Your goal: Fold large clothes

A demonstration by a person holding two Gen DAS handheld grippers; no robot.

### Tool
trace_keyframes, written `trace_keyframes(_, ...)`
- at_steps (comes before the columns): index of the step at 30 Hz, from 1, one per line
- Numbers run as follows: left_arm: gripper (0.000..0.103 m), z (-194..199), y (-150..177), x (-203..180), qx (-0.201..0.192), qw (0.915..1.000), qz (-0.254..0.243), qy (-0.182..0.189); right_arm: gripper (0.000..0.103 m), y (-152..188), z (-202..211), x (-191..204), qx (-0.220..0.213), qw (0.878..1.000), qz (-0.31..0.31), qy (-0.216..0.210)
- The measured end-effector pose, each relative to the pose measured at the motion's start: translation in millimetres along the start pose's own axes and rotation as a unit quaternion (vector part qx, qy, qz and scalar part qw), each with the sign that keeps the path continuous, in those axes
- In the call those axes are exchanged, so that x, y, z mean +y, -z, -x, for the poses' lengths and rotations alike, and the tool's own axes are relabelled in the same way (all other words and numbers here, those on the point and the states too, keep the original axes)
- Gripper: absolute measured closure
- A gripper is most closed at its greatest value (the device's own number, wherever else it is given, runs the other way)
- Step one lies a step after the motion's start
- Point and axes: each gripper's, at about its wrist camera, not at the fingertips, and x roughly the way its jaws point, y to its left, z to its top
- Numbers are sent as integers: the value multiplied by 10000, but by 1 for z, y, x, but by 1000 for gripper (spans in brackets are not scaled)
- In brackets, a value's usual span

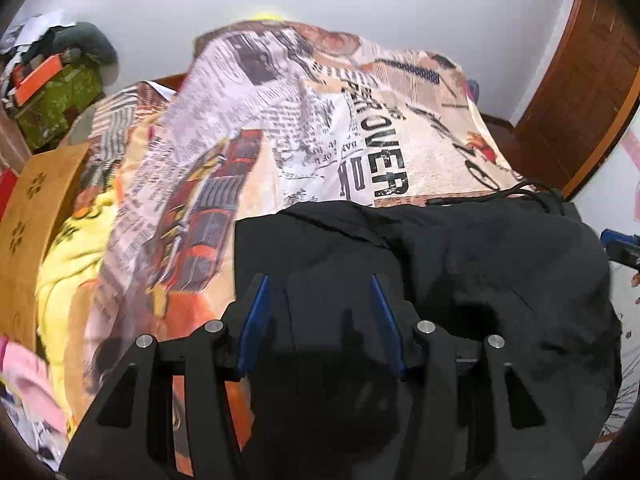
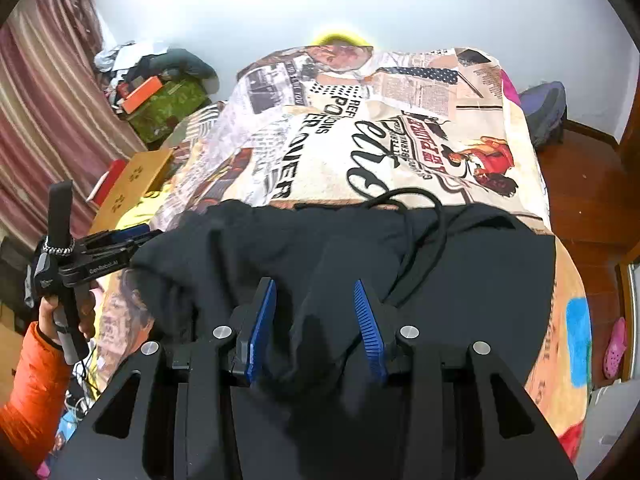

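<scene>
- Striped maroon curtain (image 2: 52, 92) is hanging at the far left of the right wrist view; beside it, a pile of clutter with an orange box (image 2: 141, 94) is sitting against the white wall.
- Wooden board (image 1: 38, 216) with flower cut-outs is leaning at the bed's left edge, next to a yellow cloth (image 1: 74, 264).
- Left claw (image 1: 320, 312) is standing released, its blue pads (image 1: 256, 320) spread apart over the near edge of the garment; nothing is sitting between them. In the right wrist view this claw (image 2: 120, 236) is showing from the side, carried by a hand (image 2: 68, 316) in an orange sleeve, its tip just at the garment's left edge.
- Black garment (image 2: 460, 280) is lying rumpled across the near end of the bed, on a newspaper-print blanket (image 2: 360, 128).
- Black cord (image 2: 424, 224) is looping over the garment's far edge onto the blanket.
- Right claw (image 2: 316, 320) is standing released, pads apart, with a raised fold of the garment lying between them; whether the pads are touching the fabric cannot be told.
- Wooden floor (image 2: 580, 184) is showing to the right of the bed, with a pink shoe (image 2: 615, 348) lying on it.
</scene>
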Motion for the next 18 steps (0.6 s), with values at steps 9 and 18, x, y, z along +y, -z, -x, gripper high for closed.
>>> trace_keyframes(9,53,-76,-19,-1,578,9979,-84,281,66,-22,-52,1,448,9987,229,-78)
trace_keyframes(18,53,-38,-9,-21,309,9959,-382,757,66,-16,-50,19,598,9954,504,-562)
